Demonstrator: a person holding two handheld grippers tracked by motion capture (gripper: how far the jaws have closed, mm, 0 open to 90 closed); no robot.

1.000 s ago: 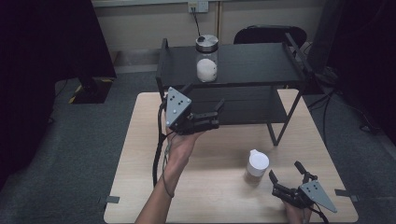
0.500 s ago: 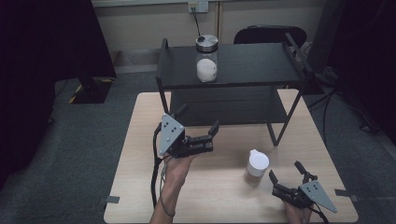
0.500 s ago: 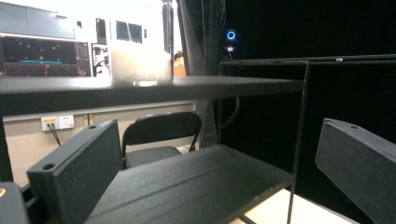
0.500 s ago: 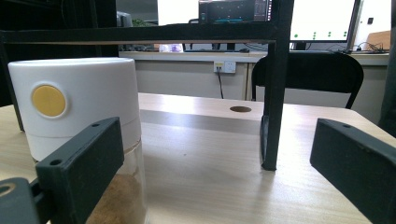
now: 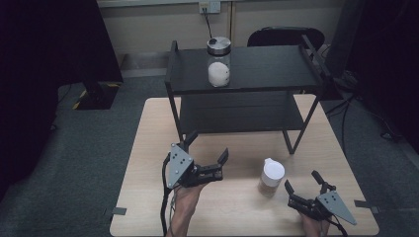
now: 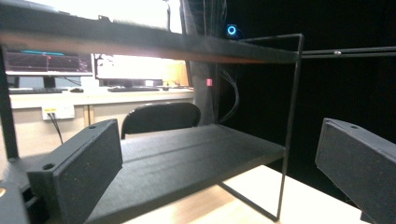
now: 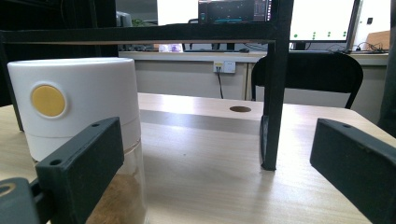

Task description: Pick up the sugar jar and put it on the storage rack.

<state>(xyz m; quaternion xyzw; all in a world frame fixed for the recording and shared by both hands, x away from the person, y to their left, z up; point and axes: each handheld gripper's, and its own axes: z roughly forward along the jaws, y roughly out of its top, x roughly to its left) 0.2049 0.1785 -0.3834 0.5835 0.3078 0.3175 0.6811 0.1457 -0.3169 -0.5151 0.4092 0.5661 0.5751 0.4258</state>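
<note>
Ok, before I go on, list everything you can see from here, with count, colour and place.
Clear glass jar with white lid and brown contents: one, on the table's right front, beside the right tool.
Clear glass jar with silver lid and white contents: one, on the rack's top shelf.
Black metal two-shelf rack: one, at the table's back.
Light wooden table: one, central.
Black chair: one, behind the rack.
Left tool: black, open, front of the rack.
Right tool: black, open, front right.

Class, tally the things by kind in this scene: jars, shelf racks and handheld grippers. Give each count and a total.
Jars: 2, the white-lidded jar and the metal-lidded jar
Shelf racks: 1, the black rack
Grippers: 2, left gripper and right gripper
Total: 5
</note>
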